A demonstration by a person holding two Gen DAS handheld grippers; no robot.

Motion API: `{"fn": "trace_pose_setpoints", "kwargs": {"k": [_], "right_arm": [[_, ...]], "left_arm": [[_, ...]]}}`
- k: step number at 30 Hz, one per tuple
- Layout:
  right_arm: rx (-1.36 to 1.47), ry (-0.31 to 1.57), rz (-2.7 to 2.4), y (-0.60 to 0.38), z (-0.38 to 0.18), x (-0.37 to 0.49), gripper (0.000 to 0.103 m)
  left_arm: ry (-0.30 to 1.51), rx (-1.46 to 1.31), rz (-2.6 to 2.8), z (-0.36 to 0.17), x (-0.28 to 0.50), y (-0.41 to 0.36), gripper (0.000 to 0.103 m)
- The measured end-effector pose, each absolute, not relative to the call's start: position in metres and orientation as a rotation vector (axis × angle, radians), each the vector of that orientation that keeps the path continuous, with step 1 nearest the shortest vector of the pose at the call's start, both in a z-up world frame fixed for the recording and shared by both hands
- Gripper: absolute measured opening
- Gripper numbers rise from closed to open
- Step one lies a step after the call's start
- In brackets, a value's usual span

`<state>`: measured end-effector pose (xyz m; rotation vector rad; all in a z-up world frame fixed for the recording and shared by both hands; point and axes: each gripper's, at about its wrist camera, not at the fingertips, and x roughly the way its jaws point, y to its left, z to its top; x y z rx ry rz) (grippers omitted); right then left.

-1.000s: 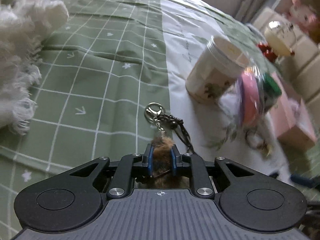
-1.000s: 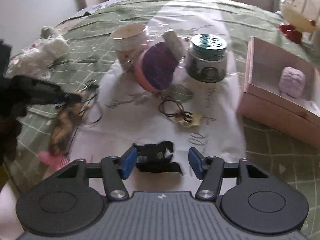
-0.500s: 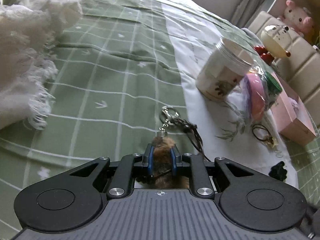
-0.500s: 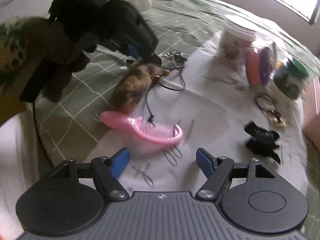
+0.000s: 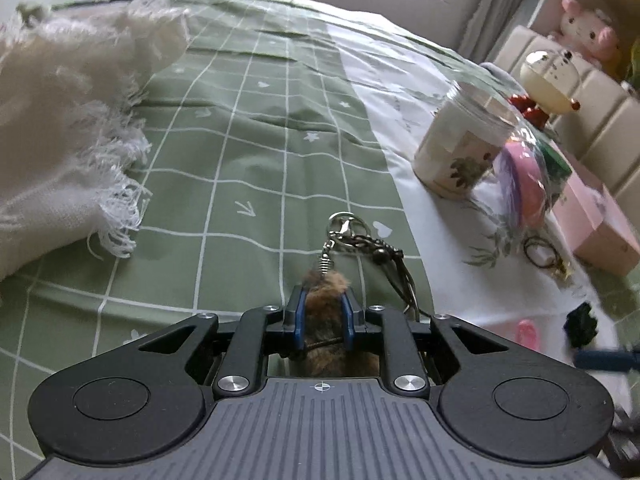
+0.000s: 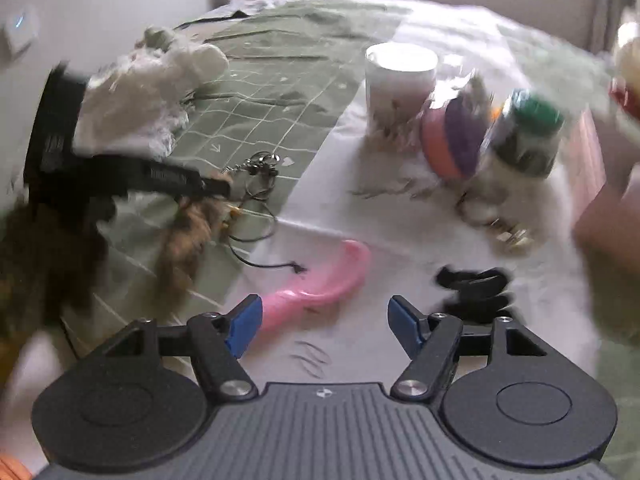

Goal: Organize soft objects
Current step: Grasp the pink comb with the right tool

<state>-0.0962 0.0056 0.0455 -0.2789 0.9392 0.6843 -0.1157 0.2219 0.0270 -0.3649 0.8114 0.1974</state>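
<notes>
Left wrist view: left gripper (image 5: 323, 316) pinching a brown furry keychain (image 5: 325, 286) between its blue pads, jaws just eased wider, clasp lying ahead on the green bed (image 5: 240, 152). Right gripper (image 6: 325, 322) spread, empty, above a pink comb (image 6: 320, 284), apparently not touching; blurred.

Brown furry keychain tail (image 5: 322, 300) on green checked bedspread (image 5: 240, 152), clasp forward

Standing on a white floral cloth (image 5: 384, 92) over the green grid-patterned bedsheet (image 5: 240, 128): a white lidded jar (image 5: 460, 144), a green-capped jar (image 6: 528, 136). Beside them, a pink cardboard box (image 5: 600, 216). Lying nearer, a pink plastic comb (image 6: 320, 284), a black hair clip (image 6: 472, 284).
</notes>
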Motion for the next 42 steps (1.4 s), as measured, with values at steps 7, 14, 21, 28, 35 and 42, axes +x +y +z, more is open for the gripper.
{"fn": "trace_pose_setpoints", "kwargs": {"k": [7, 14, 21, 28, 35, 42], "right_arm": [[-0.365, 0.997, 0.573, 0.039, 0.016, -0.080, 0.069], [-0.499, 0.924, 0.651, 0.006, 0.016, -0.106, 0.059], [-0.503, 0.887, 0.659, -0.024, 0.019, -0.113, 0.060], [-0.497, 0.879, 0.651, -0.014, 0.017, -0.109, 0.047], [-0.460, 0.844, 0.697, -0.019, 0.049, -0.108, 0.046], [-0.366, 0.712, 0.712, -0.067, 0.119, -0.079, 0.046]], "left_arm": [[0.818, -0.270, 0.196, 0.025, -0.115, 0.209, 0.024], [0.815, -0.294, 0.198, 0.024, -0.120, 0.208, 0.024], [0.770, -0.349, 0.256, 0.022, -0.130, 0.201, 0.024], [0.798, -0.269, 0.251, 0.025, -0.124, 0.196, 0.025], [0.775, -0.210, 0.224, 0.050, -0.124, 0.184, 0.018], [0.623, -0.127, 0.180, 0.146, -0.110, 0.166, 0.017]]}}
